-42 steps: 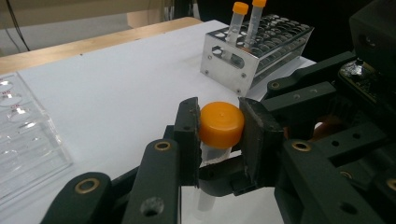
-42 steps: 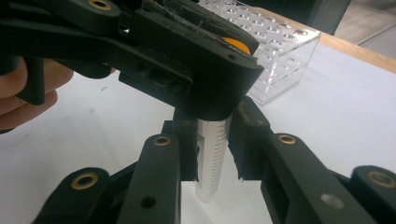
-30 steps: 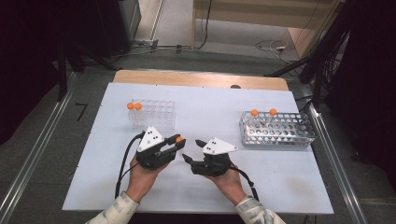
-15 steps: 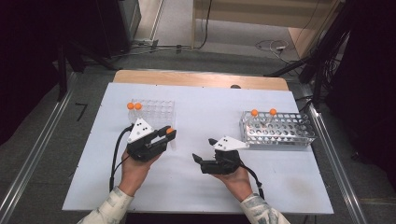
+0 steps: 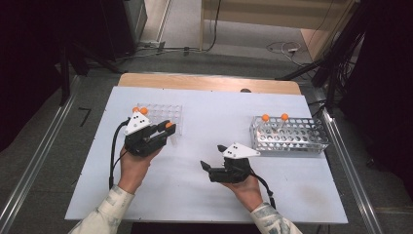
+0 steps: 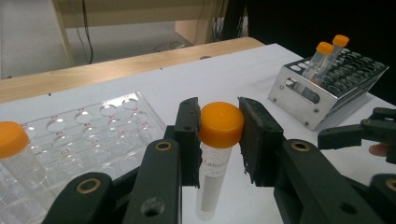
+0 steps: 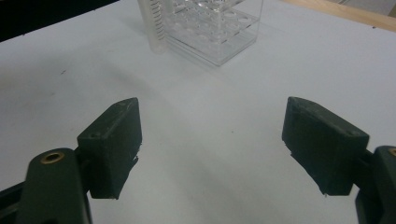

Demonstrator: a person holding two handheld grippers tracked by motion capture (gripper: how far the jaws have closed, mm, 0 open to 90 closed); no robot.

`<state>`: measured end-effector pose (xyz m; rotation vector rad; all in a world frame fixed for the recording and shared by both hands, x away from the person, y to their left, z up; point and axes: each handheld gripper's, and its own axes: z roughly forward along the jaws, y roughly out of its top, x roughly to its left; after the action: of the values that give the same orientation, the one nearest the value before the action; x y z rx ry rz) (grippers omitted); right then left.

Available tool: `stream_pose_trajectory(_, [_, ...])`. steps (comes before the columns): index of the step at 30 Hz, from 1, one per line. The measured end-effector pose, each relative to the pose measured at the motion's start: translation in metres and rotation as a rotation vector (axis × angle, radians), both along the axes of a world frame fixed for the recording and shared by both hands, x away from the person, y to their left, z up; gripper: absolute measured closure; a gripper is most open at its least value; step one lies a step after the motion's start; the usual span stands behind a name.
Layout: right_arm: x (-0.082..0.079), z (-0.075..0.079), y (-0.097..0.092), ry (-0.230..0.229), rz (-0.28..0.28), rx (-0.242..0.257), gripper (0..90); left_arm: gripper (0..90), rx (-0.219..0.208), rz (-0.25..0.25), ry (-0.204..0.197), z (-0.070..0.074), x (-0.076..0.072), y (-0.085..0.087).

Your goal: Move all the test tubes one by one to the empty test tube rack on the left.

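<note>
Clamping an orange-capped tube [image 6: 215, 154] by its cap, the left gripper [image 6: 219, 140] holds firm; the right gripper [image 7: 210, 144] gapes wide, apparently empty.

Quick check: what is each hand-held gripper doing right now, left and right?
Left hand-held gripper: closed on an orange-capped tube, gripped at the cap.
Right hand-held gripper: open, nothing between its jaws; they have just been opening.

A lab bench – clear plastic tube rack [image 5: 163, 116] at centre left, perforated metal rack [image 5: 290, 135] with orange-capped tubes [image 5: 265, 118] at right, cables [image 5: 280, 47] on the floor above
</note>
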<state>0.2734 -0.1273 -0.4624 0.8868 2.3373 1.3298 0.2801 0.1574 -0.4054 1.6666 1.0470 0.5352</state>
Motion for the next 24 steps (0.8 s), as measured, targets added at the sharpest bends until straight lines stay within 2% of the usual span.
stream_pose_trajectory(5, [-0.001, 0.000, 0.001, 0.002, 0.002, 0.006, 19.1, 70.6, -0.001, 0.016, -0.006, 0.005, 0.005, 0.004])
stream_pose_trajectory(17, [-0.002, -0.001, 0.002, 0.003, 0.008, 0.004, 19.5, 70.6, 0.010, 0.100, -0.019, 0.017, 0.023, 0.026])
stream_pose_trajectory(21, [-0.002, -0.001, 0.002, 0.007, 0.010, 0.003, 20.0, 70.6, 0.040, 0.135, -0.035, 0.021, 0.031, 0.029])
stream_pose_trajectory(24, [-0.001, -0.001, 0.002, 0.008, 0.007, 0.004, 20.1, 70.6, 0.046, 0.158, -0.042, 0.024, 0.036, 0.033])
